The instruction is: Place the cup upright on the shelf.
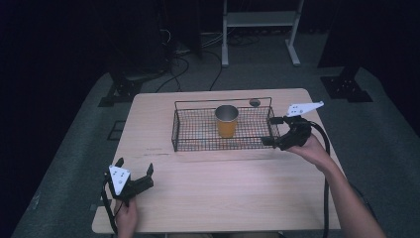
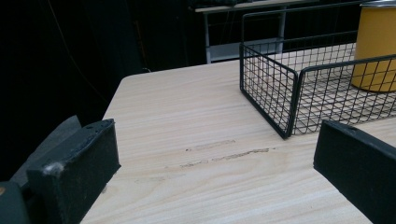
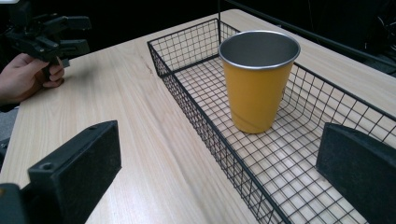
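Note:
An orange metal cup (image 1: pixel 227 121) stands upright and empty in a black wire basket (image 1: pixel 188 130) on the far half of the wooden table (image 1: pixel 213 183). My right gripper (image 1: pixel 270 131) is open at the basket's right end. In the right gripper view the cup (image 3: pixel 259 79) is ahead and the basket's long wall (image 3: pixel 205 126) runs between the jaws of the right gripper (image 3: pixel 217 163). My left gripper (image 1: pixel 134 166) rests open near the table's front left, holding nothing. In the left gripper view, the left gripper (image 2: pixel 215 158) faces the basket's corner (image 2: pixel 285 93) and the cup (image 2: pixel 377 46).
A small dark round object (image 1: pixel 254 102) lies on the table just behind the basket. A white metal stand (image 1: pixel 260 29), cables and dark stand feet (image 1: pixel 119 89) sit on the floor beyond the table. Bare wood lies between the two grippers.

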Tool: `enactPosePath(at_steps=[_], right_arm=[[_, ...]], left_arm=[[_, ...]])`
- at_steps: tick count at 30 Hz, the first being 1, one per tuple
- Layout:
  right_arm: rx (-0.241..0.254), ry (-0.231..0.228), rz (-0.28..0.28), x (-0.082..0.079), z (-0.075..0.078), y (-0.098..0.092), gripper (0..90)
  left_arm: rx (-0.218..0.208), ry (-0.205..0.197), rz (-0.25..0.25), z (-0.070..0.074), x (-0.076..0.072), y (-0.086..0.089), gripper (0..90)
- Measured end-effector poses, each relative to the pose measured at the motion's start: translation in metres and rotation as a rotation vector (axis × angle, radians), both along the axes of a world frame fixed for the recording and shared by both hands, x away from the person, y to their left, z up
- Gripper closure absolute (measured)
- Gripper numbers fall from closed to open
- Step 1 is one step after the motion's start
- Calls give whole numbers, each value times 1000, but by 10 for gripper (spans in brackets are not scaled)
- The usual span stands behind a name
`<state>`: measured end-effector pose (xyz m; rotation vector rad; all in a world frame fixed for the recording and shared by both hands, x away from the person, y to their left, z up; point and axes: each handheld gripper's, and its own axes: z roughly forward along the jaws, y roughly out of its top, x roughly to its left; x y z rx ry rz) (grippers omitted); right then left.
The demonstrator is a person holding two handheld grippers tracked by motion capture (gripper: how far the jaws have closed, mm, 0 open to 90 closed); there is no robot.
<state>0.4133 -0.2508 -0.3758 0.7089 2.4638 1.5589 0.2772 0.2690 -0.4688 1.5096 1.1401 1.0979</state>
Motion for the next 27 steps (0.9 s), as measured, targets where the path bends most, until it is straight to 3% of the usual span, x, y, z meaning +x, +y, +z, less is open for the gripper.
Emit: enactPosePath(at_steps=[27], right_arm=[[12,38,-8,-17,-25,-18,0]], left_arm=[[3,1,-1,0,0,0,0]])
